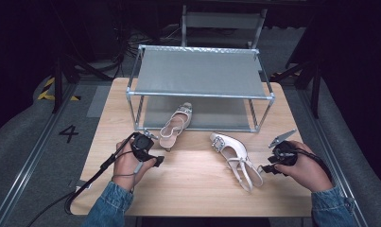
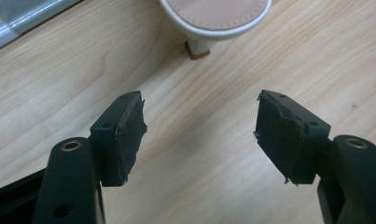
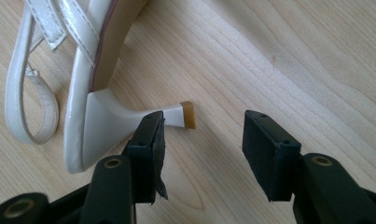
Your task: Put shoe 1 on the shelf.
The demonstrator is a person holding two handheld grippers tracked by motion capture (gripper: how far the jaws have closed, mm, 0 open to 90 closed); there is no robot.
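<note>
Both claws [image 1: 152,152] [image 1: 266,168] spread, empty, over wood table [image 1: 197,189] w/ rack [image 1: 202,75]; dark room.

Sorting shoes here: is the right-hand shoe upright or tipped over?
Tipped over: the right-hand shoe lies on its side on the table, heel pointing sideways.

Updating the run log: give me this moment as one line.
left gripper: open, empty, behind upright shoe | right gripper: open beside heel of tipped shoe | rack: shelves bare
</note>
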